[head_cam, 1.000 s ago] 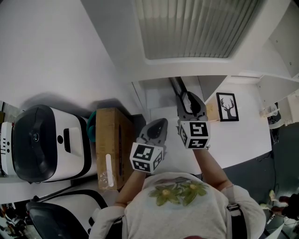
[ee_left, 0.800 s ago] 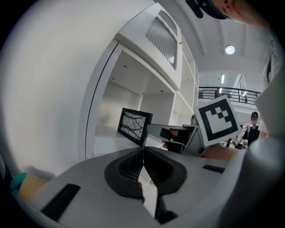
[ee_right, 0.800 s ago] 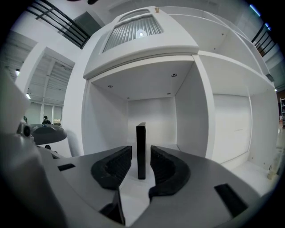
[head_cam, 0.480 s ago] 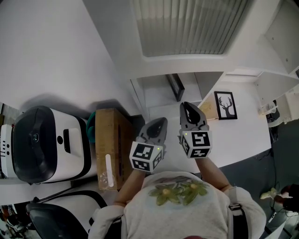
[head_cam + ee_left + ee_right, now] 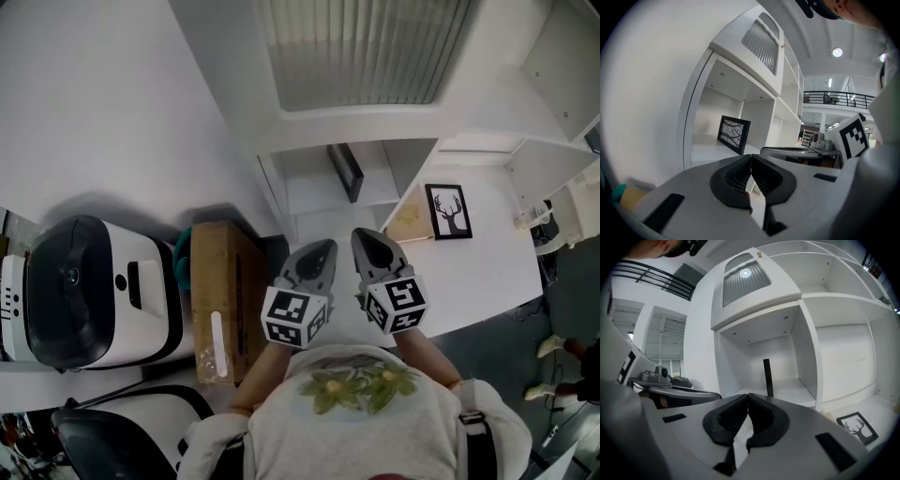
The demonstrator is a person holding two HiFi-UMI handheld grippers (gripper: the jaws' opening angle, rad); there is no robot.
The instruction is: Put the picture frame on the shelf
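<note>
A black picture frame (image 5: 345,172) stands upright inside the white shelf's (image 5: 309,202) open compartment, with neither gripper touching it. The left gripper view shows its patterned face (image 5: 733,134); the right gripper view shows it edge-on (image 5: 767,377). My right gripper (image 5: 367,242) is drawn back from the compartment, near the person's chest, its jaws shut on nothing (image 5: 748,401). My left gripper (image 5: 319,251) hovers beside it, also shut and empty (image 5: 751,159).
A second black frame with a deer picture (image 5: 448,211) lies on the white surface to the right (image 5: 857,426). A slatted cabinet door (image 5: 366,47) sits above the compartment. A cardboard box (image 5: 225,295) and a white-and-black machine (image 5: 84,291) are at the left.
My right gripper has pulled back from the frame toward the person, and its jaws have closed. The frame stays standing in the compartment. The left gripper has hardly moved.
</note>
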